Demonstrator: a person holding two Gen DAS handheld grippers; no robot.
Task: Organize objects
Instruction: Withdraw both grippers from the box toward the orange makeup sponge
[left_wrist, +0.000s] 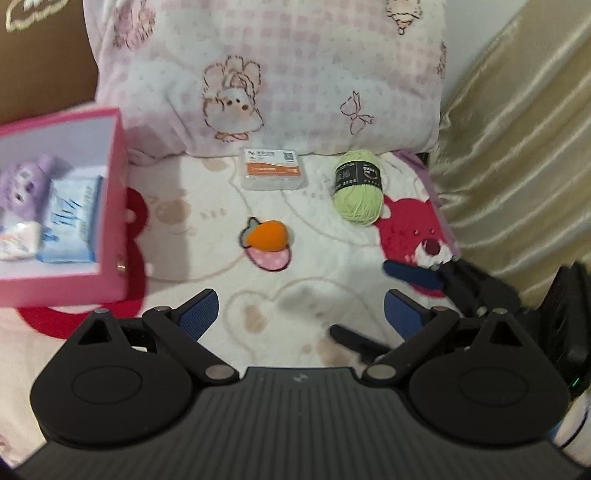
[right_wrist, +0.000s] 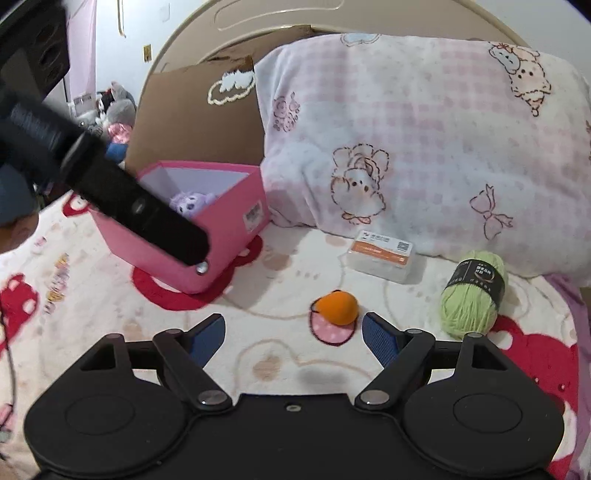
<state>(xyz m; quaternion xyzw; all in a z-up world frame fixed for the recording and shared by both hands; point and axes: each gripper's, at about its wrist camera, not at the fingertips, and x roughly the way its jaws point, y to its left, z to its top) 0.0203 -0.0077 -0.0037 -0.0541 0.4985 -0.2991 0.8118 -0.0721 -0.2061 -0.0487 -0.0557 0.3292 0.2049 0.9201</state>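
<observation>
On the patterned bedspread lie an orange carrot toy, a green yarn ball with a black label, and a clear plastic card box. A pink box at the left holds a purple plush and tissue packs. My left gripper is open and empty, short of the carrot. My right gripper is open too, its right finger close beside the carrot; it also shows in the left wrist view.
A large pink-checked pillow stands behind the objects. Brown cardboard leans behind the pink box. Beige striped fabric rises at the right. The other gripper's black body crosses in front of the pink box.
</observation>
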